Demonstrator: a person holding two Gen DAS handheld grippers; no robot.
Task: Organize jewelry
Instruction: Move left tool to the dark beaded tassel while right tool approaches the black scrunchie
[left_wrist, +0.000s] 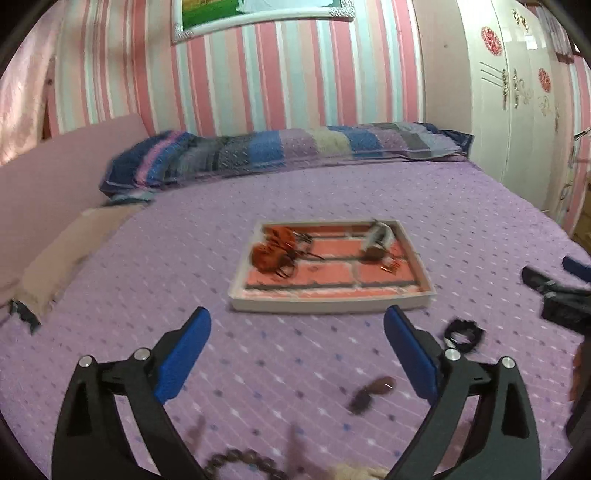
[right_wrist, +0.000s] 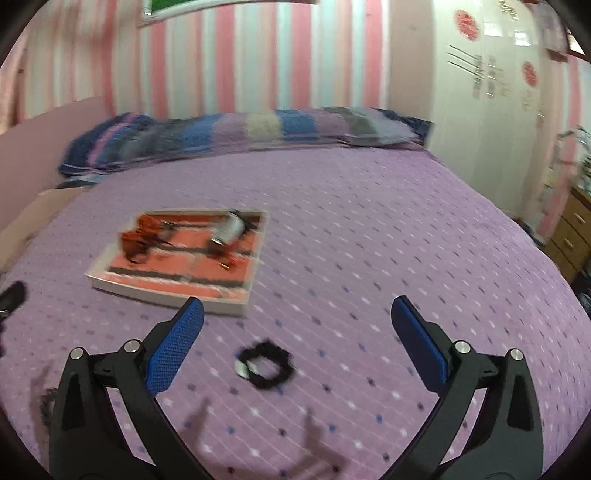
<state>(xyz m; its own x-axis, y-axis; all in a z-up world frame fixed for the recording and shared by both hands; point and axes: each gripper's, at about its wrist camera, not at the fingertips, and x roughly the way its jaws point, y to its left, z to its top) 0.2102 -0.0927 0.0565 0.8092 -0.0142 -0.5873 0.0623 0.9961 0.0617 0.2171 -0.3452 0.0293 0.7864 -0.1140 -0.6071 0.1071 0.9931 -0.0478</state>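
Note:
A white tray (left_wrist: 328, 303) with a brick-pattern base lies on the purple bed; it also shows in the right wrist view (right_wrist: 170, 297). In it lie orange-brown jewelry (left_wrist: 275, 253) and a silver piece (left_wrist: 378, 236). A black bracelet (left_wrist: 463, 334) lies right of my open, empty left gripper (left_wrist: 297, 321). A small dark piece (left_wrist: 371, 393) and a brown bead string (left_wrist: 240, 461) lie near it. My right gripper (right_wrist: 295, 314) is open and empty, with the black bracelet (right_wrist: 266, 363) on the bed between its fingers. The right gripper also shows at the edge of the left wrist view (left_wrist: 561, 291).
A striped pillow (left_wrist: 280, 151) lies along the far bed edge. A pink headboard (left_wrist: 55, 177) stands on the left. A white wardrobe (right_wrist: 491, 96) and wooden drawers (right_wrist: 570, 236) stand on the right. The purple bedspread (right_wrist: 369, 240) spreads around the tray.

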